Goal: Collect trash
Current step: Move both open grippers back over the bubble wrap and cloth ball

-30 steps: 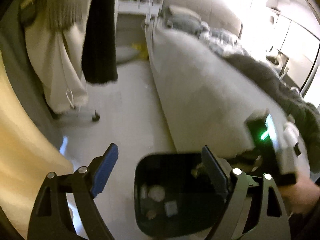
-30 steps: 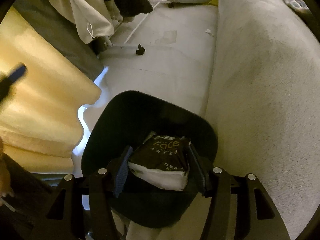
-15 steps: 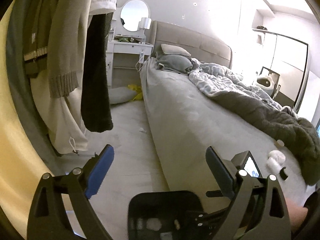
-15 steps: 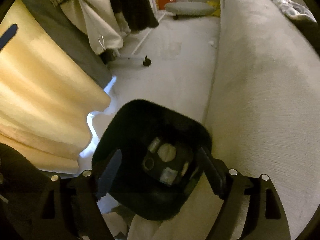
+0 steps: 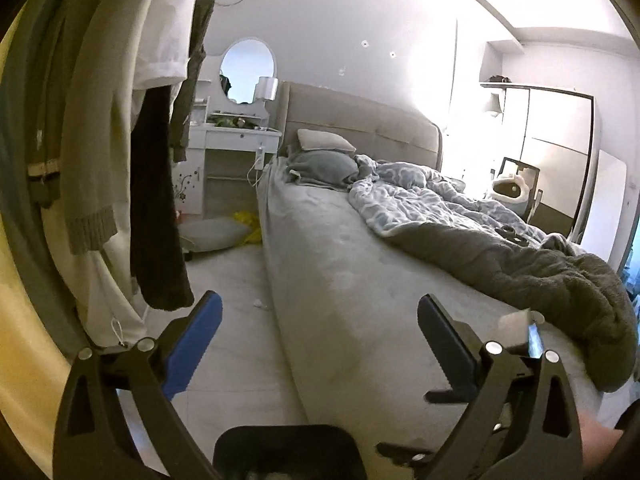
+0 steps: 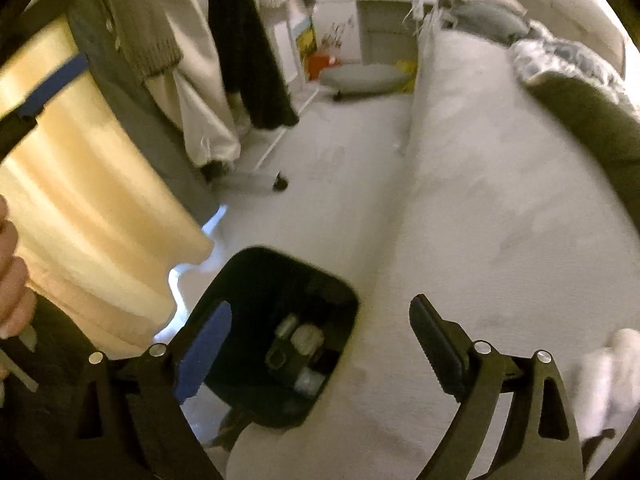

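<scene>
A black trash bin [image 6: 276,332] stands on the floor beside the bed; several pieces of trash [image 6: 298,344] lie at its bottom. My right gripper [image 6: 316,344] is open and empty, raised above the bin's right rim and the bed edge. A white crumpled item [image 6: 612,376] lies on the bed at the right. My left gripper [image 5: 320,344] is open and empty, pointing along the bed, with the bin's rim [image 5: 288,446] just below it. A small white scrap [image 5: 258,303] lies on the floor by the bed.
A grey bed [image 5: 344,264] with a rumpled duvet [image 5: 500,248] fills the right. Hanging clothes [image 5: 120,160] and a yellow curtain [image 6: 88,208] are on the left. A white dressing table [image 5: 236,148] and a floor cushion [image 5: 212,234] stand at the far end.
My right gripper let go of the black packet into the bin, opened wide and drew up and right. My left gripper tilted up from the bin toward the bed and room.
</scene>
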